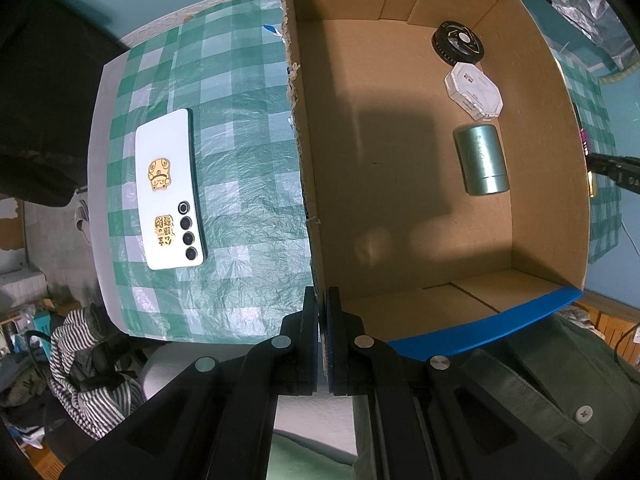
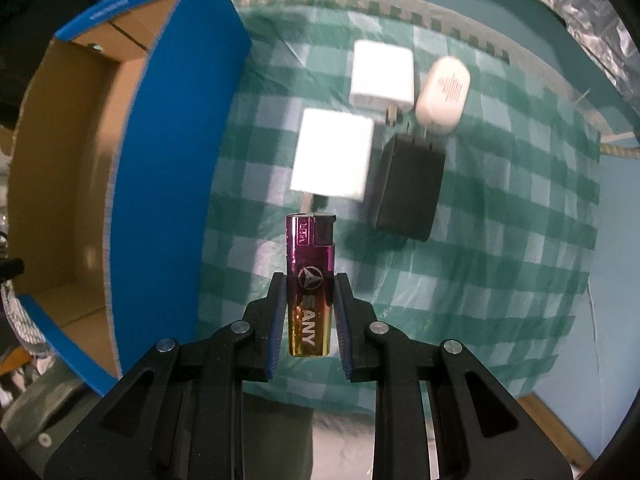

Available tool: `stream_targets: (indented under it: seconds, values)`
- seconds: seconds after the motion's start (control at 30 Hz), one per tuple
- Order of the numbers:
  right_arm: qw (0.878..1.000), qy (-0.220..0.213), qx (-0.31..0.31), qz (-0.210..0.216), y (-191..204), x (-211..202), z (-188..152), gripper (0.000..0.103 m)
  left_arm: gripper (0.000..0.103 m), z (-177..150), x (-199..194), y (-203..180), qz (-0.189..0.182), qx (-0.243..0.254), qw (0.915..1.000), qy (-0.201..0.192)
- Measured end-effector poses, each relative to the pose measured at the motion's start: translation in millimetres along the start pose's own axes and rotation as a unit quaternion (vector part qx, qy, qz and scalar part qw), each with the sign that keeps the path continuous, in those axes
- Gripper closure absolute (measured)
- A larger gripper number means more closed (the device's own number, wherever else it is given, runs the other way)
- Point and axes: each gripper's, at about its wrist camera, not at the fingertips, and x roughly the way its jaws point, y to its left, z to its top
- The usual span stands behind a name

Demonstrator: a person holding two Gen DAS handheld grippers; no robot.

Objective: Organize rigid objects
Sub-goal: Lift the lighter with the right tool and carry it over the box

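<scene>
Left wrist view: the box (image 1: 440, 168) fills the right half, open top, sitting on the checked counter (image 1: 240, 160). The left hand-held gripper (image 1: 323, 340) is clamped shut on the box's near-left wall edge, cardboard pinched between both pads, likely to steady the box while things get dropped in. Already inside, along the right wall: teal can (image 1: 481, 159) lying on its side, white octagonal case (image 1: 474, 87) beyond it, black round disc (image 1: 458, 43) at the far end. They look sorted already, lined up in a row. A phone (image 1: 170, 188) lies face down on the counter to the left of the box, well apart from it, not yet packed.

Right wrist view: the right hand-held gripper (image 2: 310, 312) holds the lighter (image 2: 310, 284), pads pressing its two long sides, closed on the lower body, cap end sticking out past the fingertips. The lighter is clear of the cloth, so it reads as lifted for transfer. The box sits to the left, its blue outer wall near the gripper, opening further left. Left on the counter beyond the lighter: black charger (image 2: 408, 188), near white charger (image 2: 334, 156), far white charger (image 2: 382, 74), white oval case (image 2: 442, 94), bunched close, some touching. Background is blurred.
</scene>
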Motion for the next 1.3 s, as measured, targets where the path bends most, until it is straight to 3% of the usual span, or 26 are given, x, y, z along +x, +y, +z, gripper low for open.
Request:
stream_targets:
  seconds: [0.3,0.57,0.93,1.3]
  values:
    - [0.999,-0.034,-0.025,0.021,19.7,-42.3,3.0,0.082,0.1,0.5,-0.2,0.1,0.0,0.0,1.0,0.0]
    - [0.995,-0.06,-0.062,0.039,61.6,-69.3,16.7,0.082,0.1,0.5,-0.2,0.0,0.0,0.0,1.0,0.001]
    - [0.992,-0.056,-0.103,0.048,107.9,-61.5,30.9,0.082,0.1,0.2,0.3,-0.2,0.0,0.0,1.0,0.001]
    - [0.992,-0.027,-0.115,0.041,123.2,-33.1,30.7,0.082,0.1,0.7,-0.1,0.0,0.0,0.0,1.0,0.001]
